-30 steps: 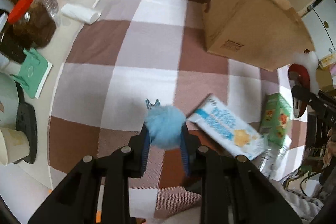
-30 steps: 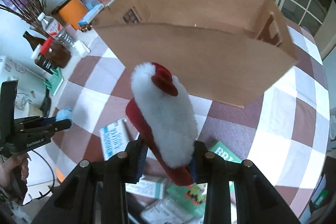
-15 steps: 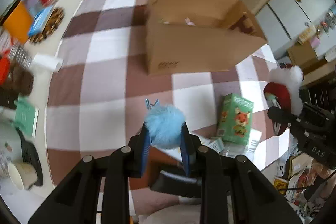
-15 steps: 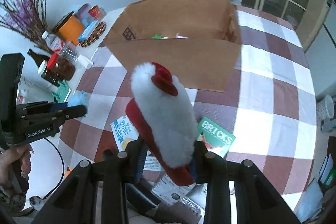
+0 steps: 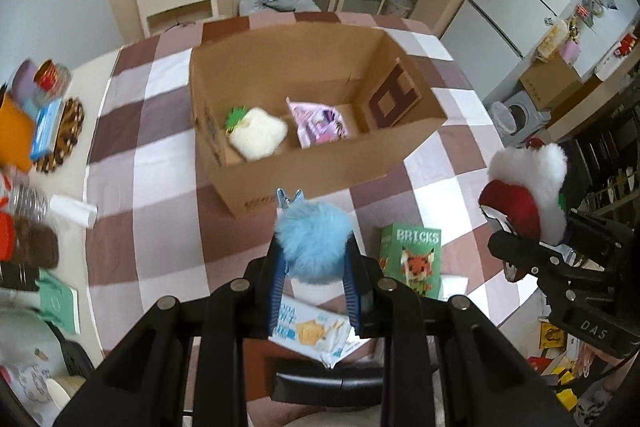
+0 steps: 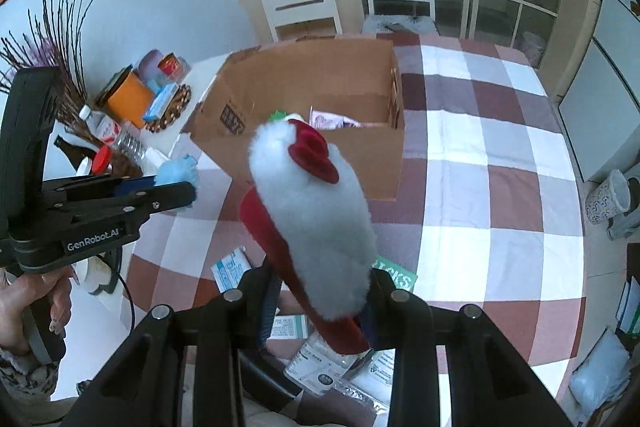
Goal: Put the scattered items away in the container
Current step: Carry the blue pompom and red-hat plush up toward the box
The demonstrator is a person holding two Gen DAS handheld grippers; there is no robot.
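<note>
- The box [image 5: 320,147] stands open on the checked tablecloth [image 5: 160,211]; every place below is told from it.
- Left gripper [image 5: 314,269] is clenched on a blue pompom [image 5: 314,247], held above the cloth just in front of the box's near wall; a small metal clip [image 5: 289,197] juts from the pompom toward that wall.
- Right gripper [image 6: 320,303] grasps a red and white plush [image 6: 312,219], held up in front of the box and off to its right as the left camera shows it [image 5: 524,187].
- Inside the box lie a white plush [image 5: 258,139] with a green bit at its left end, and a pink packet [image 5: 318,123] right of it.
- On the cloth in front of the box: a green BRICKS carton [image 5: 410,259] to the right, and a blue and white packet [image 5: 308,331] nearer, under the left gripper.
- More packets [image 6: 332,371] lie at the near table edge, under the right gripper.
- Left of the box, at the table edge, stand jars and bottles [image 6: 120,143], well apart from it.
- A hand [image 6: 28,307] holds the left gripper's handle.
</note>
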